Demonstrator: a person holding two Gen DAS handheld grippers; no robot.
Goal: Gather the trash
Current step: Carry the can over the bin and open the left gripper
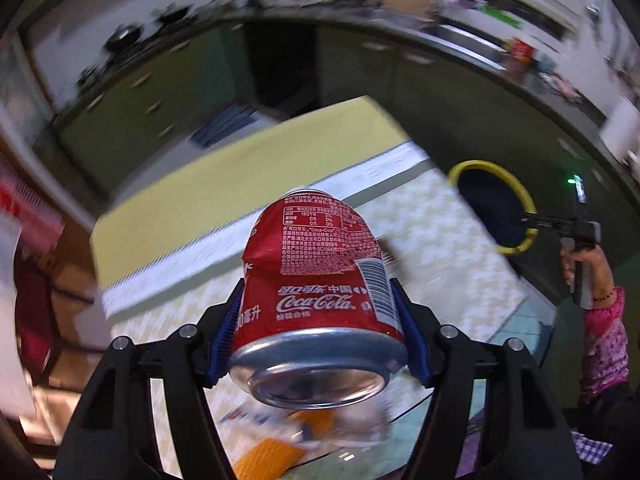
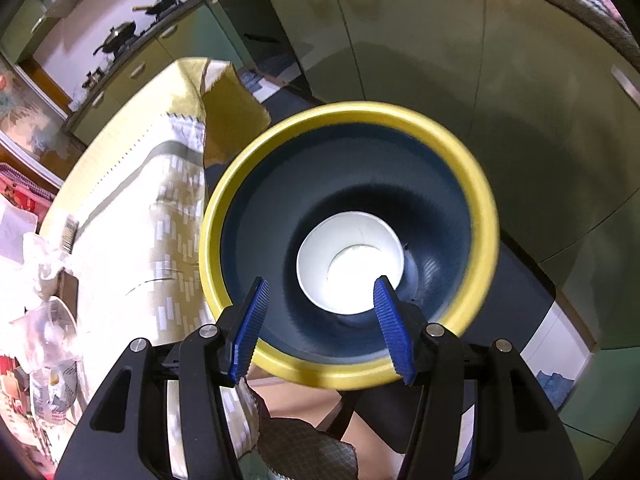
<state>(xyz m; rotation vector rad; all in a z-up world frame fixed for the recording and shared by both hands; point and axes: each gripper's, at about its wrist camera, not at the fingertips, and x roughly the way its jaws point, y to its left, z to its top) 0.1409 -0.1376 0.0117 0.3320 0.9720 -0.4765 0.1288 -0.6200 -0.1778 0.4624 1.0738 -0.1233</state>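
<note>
One dented red aluminium cola can (image 1: 320, 300) sits clamped between the blue pads of the left gripper (image 1: 318, 332), lifted above the desk (image 1: 440, 240) under its pale patterned cloth. The right gripper (image 2: 320, 328) hovers half spread and empty over one yellow-rimmed dark blue bin (image 2: 348, 372) beside the desk, with one white paper cup (image 2: 350, 264) at its bottom. The crumpled can could slip from the pads or clip the rim and fall outside, I judge.

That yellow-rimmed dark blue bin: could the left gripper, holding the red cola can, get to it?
Probably yes. The left gripper clamps the dented red cola can, and the yellow-rimmed dark blue bin gapes beyond the table edge, nothing between.
</note>
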